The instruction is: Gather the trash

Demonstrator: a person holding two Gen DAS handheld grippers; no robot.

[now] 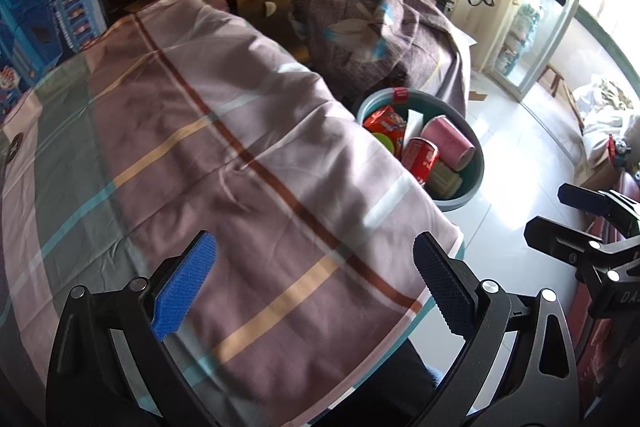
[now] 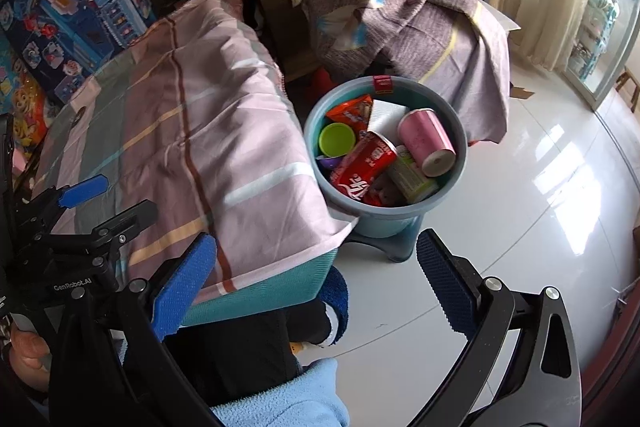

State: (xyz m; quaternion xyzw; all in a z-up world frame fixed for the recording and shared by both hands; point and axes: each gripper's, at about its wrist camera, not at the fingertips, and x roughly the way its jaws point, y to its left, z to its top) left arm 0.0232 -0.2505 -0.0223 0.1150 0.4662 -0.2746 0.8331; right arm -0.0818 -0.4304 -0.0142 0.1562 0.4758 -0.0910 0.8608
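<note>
Both hand-held grippers spread wide and gripping nothing: left hand-held gripper [image 1: 316, 283] poised above the cloth-covered counter [image 1: 208, 155], right hand-held gripper [image 2: 316, 283] out past the counter's near corner, over pale floor tile [image 2: 532, 195]. No loose litter visible on the striped cloth in either view. Collected trash sitting in the grey-blue bin [image 2: 460, 163] on the floor, tucked right against the counter's edge, its near-left rim partly under the hanging cloth. Inside, packed and touching: a red can [image 2: 366, 169] lying on its side, long axis running from upper right down toward lower left in the right wrist view; a pink paper cup [image 2: 426, 141] tipped over with its open end toward lower right; a lime-green lid [image 2: 337, 138] at the left wall; an orange snack wrapper [image 2: 350, 113] and a white card [image 2: 385, 117] toward the back; a pale green carton [image 2: 410, 177] under the cup. Bin straight ahead of and slightly above the right gripper's open fingers, well to the right of and beyond the left gripper, so clearly the nearer reach for the right hand. Judging by the full bin and the bare cloth, task near or at its end; any further drop best made from the right, straight forward over the rim.
</note>
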